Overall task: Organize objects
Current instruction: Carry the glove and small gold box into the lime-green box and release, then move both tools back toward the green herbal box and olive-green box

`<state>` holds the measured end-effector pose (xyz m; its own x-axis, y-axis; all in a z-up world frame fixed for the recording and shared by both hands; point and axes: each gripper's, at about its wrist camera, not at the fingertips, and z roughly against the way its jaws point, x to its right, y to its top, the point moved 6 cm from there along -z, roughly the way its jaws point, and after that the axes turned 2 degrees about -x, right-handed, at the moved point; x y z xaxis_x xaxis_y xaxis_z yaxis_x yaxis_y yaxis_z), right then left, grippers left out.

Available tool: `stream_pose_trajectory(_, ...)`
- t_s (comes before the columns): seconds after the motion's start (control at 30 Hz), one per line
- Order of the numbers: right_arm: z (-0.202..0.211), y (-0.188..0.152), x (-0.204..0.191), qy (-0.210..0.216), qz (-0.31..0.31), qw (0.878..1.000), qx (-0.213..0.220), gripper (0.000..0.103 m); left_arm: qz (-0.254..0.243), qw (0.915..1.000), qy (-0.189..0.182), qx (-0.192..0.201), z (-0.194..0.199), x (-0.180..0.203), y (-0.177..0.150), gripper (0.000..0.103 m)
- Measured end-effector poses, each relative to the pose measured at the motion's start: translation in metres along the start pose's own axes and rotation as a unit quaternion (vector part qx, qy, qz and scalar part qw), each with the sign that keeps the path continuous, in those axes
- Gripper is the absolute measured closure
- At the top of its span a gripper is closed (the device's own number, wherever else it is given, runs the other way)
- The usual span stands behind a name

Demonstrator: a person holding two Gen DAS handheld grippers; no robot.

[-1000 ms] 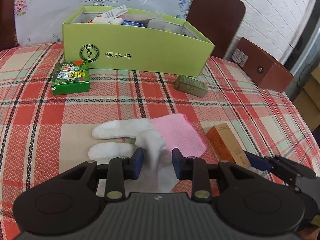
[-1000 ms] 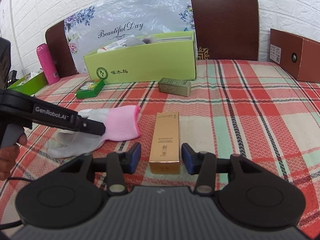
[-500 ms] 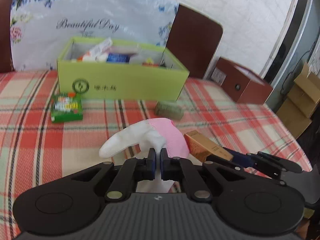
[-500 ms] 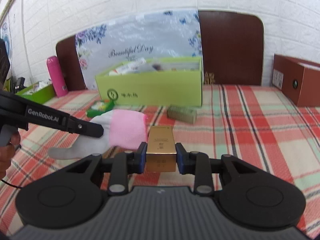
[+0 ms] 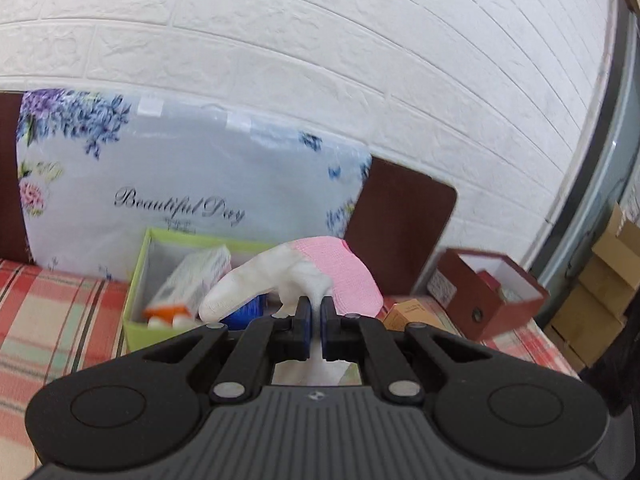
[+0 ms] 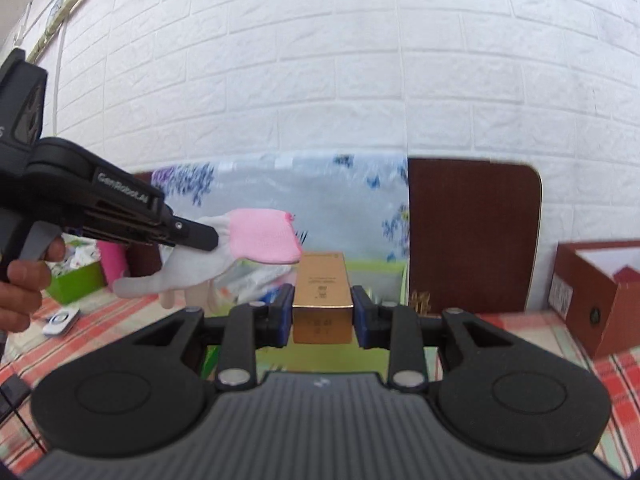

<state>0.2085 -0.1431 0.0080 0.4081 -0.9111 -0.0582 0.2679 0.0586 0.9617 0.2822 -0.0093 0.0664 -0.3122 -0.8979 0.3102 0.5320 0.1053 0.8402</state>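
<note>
My left gripper [image 5: 314,320] is shut on a white glove with a pink cuff [image 5: 304,276] and holds it in the air in front of the green box [image 5: 138,312]. The glove also shows in the right wrist view [image 6: 256,240], hanging from the left gripper [image 6: 208,238]. My right gripper [image 6: 322,316] is shut on a gold carton [image 6: 322,300], lifted above the green box [image 6: 360,272]. The carton's end shows in the left wrist view [image 5: 408,314]. The green box holds several small packages [image 5: 192,280].
A brown open box [image 5: 488,296] stands at the right on the plaid tablecloth [image 5: 48,320]; it also shows in the right wrist view [image 6: 600,300]. A floral cushion [image 5: 160,184] and a brown chair back [image 6: 472,232] stand behind. A pink bottle [image 6: 112,264] stands at far left.
Both grippers have risen and tilted up with their loads, moving toward the green box. The table has dropped low in both views.
</note>
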Motion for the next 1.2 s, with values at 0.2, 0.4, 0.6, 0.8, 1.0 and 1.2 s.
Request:
stream_pose_trajectory(0.2, -0.056, 0.027, 0.012, -0.022, 0.004, 0.999, 0.041, 0.074, 0.021, 0.9996, 0.002, 0.019, -0.049, -0.015, 0.032, 0.1)
stream_pose_trajectory(0.4, -0.115, 0.014, 0.026, -0.039, 0.006, 0.999, 0.023, 0.073, 0.019, 0.9997, 0.015, -0.01, -0.096, -0.028, 0.027, 0.097)
stream_pose_trajectory(0.6, -0.145, -0.031, 0.028, -0.037, 0.039, 0.998, -0.045, 0.033, 0.017, 0.9963, 0.08, -0.028, -0.104, -0.056, -0.009, 0.034)
stream_pose_trajectory(0.8, -0.118, -0.038, 0.027, -0.036, 0.025, 0.998, -0.037, 0.014, 0.006, 0.9963, 0.083, -0.018, -0.072, -0.055, -0.029, 0.029)
stream_pose_trajectory(1.0, -0.069, -0.025, 0.023, -0.027, -0.01, 0.999, -0.02, 0.0, -0.01, 0.99, 0.138, -0.027, -0.03, -0.036, -0.043, 0.025)
stream_pose_trajectory(1.2, -0.015, -0.038, 0.01, -0.015, -0.013, 0.999, -0.034, 0.0, -0.032, 0.9867, 0.157, -0.026, 0.012, -0.013, -0.082, 0.019)
